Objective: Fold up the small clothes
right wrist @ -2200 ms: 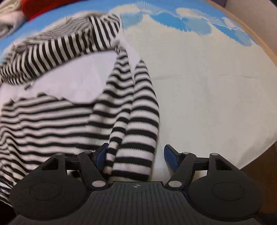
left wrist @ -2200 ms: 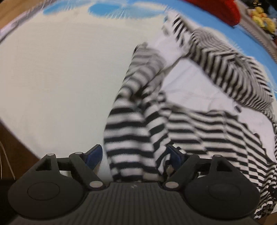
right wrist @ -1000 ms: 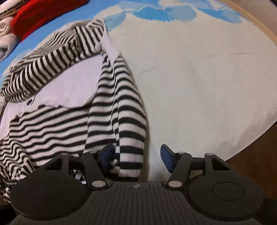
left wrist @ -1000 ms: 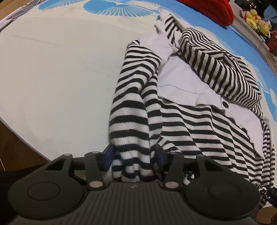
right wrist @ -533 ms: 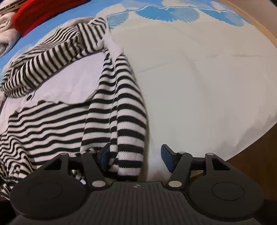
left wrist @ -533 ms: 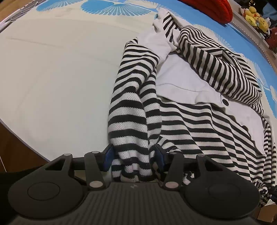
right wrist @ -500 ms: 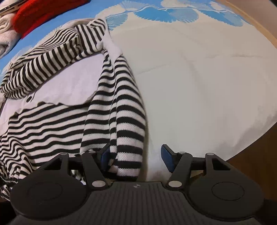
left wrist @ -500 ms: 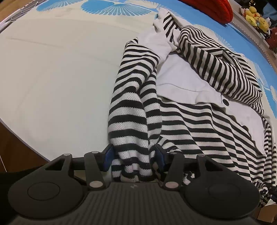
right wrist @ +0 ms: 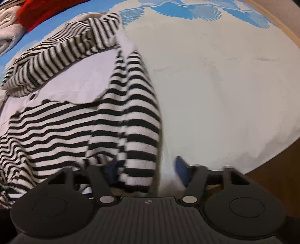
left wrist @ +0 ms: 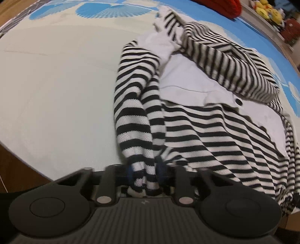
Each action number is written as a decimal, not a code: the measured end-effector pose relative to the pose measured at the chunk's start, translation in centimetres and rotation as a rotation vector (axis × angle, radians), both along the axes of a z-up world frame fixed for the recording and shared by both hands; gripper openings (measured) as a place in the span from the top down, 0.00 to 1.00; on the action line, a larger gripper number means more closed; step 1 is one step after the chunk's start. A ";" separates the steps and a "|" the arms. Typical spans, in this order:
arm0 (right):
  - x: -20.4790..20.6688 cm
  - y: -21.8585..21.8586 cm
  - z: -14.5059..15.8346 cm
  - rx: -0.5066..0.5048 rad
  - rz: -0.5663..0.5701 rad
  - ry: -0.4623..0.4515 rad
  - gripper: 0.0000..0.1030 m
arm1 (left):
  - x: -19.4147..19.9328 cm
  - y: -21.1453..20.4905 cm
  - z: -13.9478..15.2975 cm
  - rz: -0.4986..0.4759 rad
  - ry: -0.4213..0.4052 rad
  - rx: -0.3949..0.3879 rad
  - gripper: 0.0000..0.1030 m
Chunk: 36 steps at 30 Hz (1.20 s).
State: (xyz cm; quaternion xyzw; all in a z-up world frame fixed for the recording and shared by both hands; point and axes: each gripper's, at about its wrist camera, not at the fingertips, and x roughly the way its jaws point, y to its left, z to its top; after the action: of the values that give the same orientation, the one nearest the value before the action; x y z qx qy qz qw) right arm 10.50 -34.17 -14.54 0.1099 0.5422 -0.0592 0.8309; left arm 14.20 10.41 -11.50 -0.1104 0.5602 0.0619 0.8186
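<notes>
Two claws on striped top; left claw now pinching sleeve tighter, right claw still spread

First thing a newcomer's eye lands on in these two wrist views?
The black-and-white striped hooded top spread over the pale bed cover, hood at the far end. Next, the left gripper shut on the cuff of one sleeve, while the right gripper stands open around the other sleeve. A red garment lies at the far edge.

striped sleeve between parted hand-held gripper fingers
</notes>
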 end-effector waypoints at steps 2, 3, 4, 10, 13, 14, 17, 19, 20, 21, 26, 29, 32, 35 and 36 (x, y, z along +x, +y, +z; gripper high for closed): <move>0.0 0.3 0.3 0.029 0.027 -0.019 0.88 | -0.1 -0.3 0.2 -0.019 -0.009 0.018 0.88; -0.1 0.5 0.6 0.026 0.037 -0.030 0.91 | -0.2 -0.3 0.3 -0.021 -0.013 0.021 0.89; -0.2 0.5 0.9 0.034 0.040 -0.041 0.91 | -0.3 -0.3 0.4 -0.020 -0.018 0.021 0.90; -1.2 -1.0 4.1 0.126 0.015 -0.167 0.93 | -1.5 0.0 2.8 -0.009 -0.087 0.006 0.93; -1.9 -2.0 7.1 0.174 0.016 -0.267 0.93 | -2.6 0.1 5.7 -0.042 -0.169 -0.017 0.94; -2.3 -2.5 8.2 0.192 0.010 -0.302 0.93 | -3.1 0.2 6.8 -0.052 -0.201 -0.026 0.94; -3.9 -3.8 11.5 0.232 0.015 -0.398 0.94 | -5.1 0.8 10.2 -0.066 -0.282 -0.067 0.94; -5.4 -4.3 13.9 0.247 0.038 -0.448 0.94 | -6.9 1.3 12.0 -0.065 -0.323 -0.109 0.94; -6.2 -4.5 14.9 0.251 0.052 -0.471 0.94 | -7.8 1.6 12.7 -0.054 -0.338 -0.141 0.94; -7.0 -4.6 15.8 0.253 0.066 -0.493 0.94 | -8.8 2.0 13.4 -0.042 -0.357 -0.173 0.94; -9.7 -5.5 17.7 0.270 0.106 -0.526 0.94 | -10.0 1.9 13.3 -0.042 -0.369 -0.176 0.94; -9.1 -5.9 16.6 0.265 0.093 -0.502 0.94 | -9.0 1.5 12.6 -0.054 -0.351 -0.165 0.94; -8.1 -5.9 15.4 0.269 0.057 -0.480 0.94 | -8.1 1.3 11.9 -0.065 -0.335 -0.160 0.94; -6.7 -5.8 14.9 0.270 0.043 -0.479 0.94 | -7.1 1.3 12.3 -0.077 -0.343 -0.151 0.94; -6.2 -5.8 14.9 0.273 0.042 -0.481 0.94 | -6.8 1.3 12.5 -0.078 -0.351 -0.144 0.94</move>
State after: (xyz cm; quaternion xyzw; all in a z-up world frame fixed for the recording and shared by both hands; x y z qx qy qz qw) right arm 4.26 -39.98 0.33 0.2204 0.3342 0.0595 0.9144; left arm 7.42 11.66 0.95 -0.1560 0.4158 -0.0301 0.8955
